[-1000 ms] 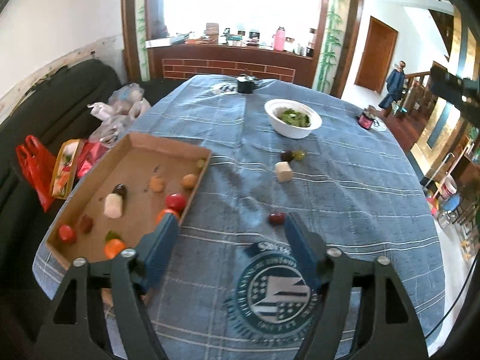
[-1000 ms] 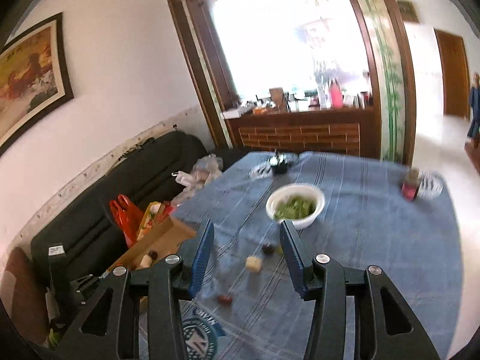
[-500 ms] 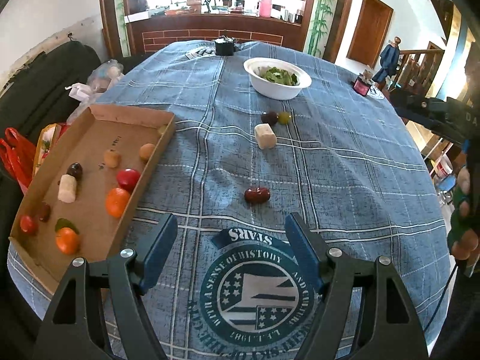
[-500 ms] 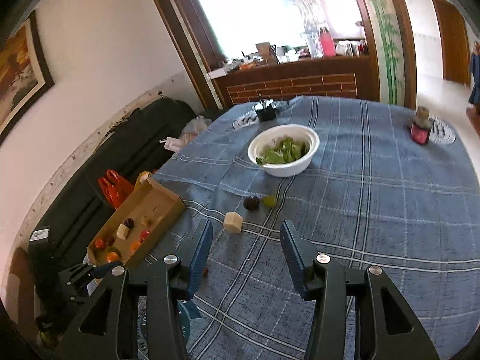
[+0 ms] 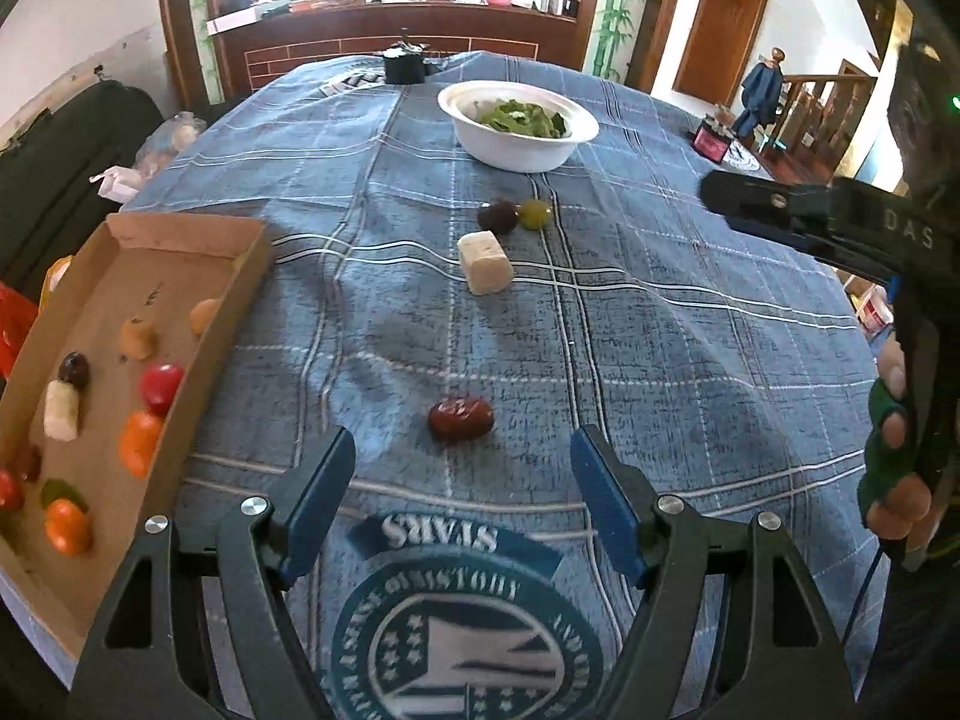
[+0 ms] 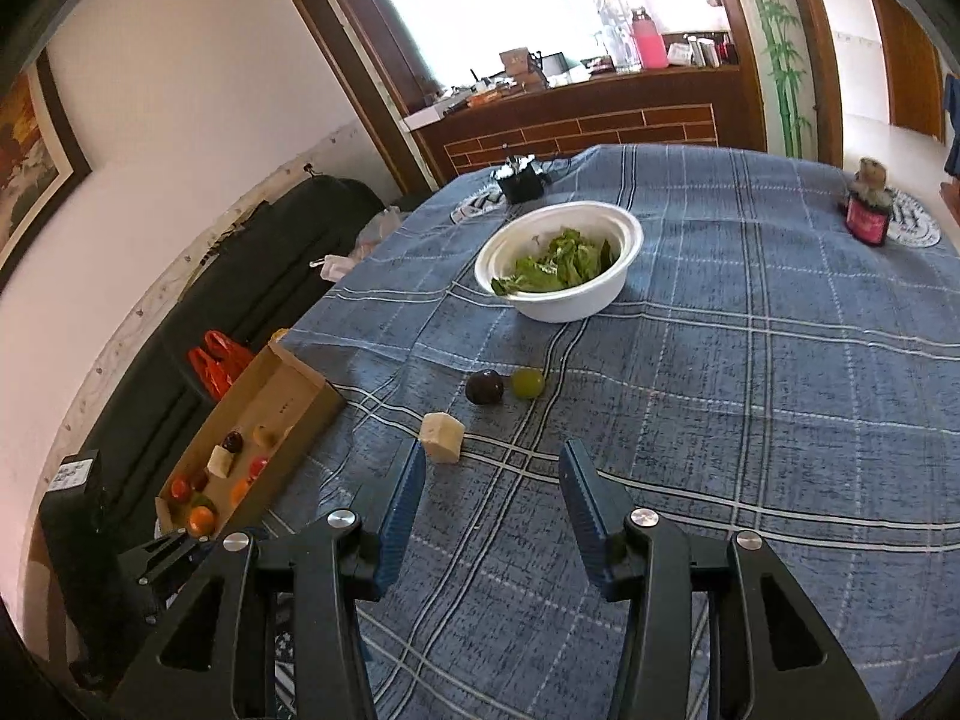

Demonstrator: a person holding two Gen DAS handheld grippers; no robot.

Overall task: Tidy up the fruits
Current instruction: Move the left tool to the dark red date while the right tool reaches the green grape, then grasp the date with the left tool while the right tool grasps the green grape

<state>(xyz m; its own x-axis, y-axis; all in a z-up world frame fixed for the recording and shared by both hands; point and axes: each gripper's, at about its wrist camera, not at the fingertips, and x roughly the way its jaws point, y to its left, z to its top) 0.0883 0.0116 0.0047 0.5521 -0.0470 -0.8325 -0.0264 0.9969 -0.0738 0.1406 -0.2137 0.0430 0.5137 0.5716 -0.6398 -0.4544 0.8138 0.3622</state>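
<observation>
A dark red date-like fruit (image 5: pixel 461 417) lies on the blue plaid cloth just ahead of my open, empty left gripper (image 5: pixel 461 468). Farther on lie a cream block (image 5: pixel 485 262) (image 6: pixel 443 437), a dark plum (image 5: pixel 497 216) (image 6: pixel 484 387) and a green grape (image 5: pixel 535 213) (image 6: pixel 528 383). A cardboard tray (image 5: pixel 234 300) (image 6: pixel 300 414) on the left holds several fruits. My right gripper (image 6: pixel 489 468) is open and empty, just behind the cream block, and its body shows at the right of the left wrist view (image 5: pixel 840 222).
A white bowl of green leaves (image 5: pixel 519 135) (image 6: pixel 561 264) stands past the loose fruits. A black holder (image 5: pixel 403 65) and a small red jar (image 6: pixel 867 210) sit at the far table edge. A dark sofa with bags (image 6: pixel 216 360) runs along the left.
Both grippers moved forward and lower over the table. The date now lies close in front of the left jaws, and the cream block sits near the right gripper's left finger.
</observation>
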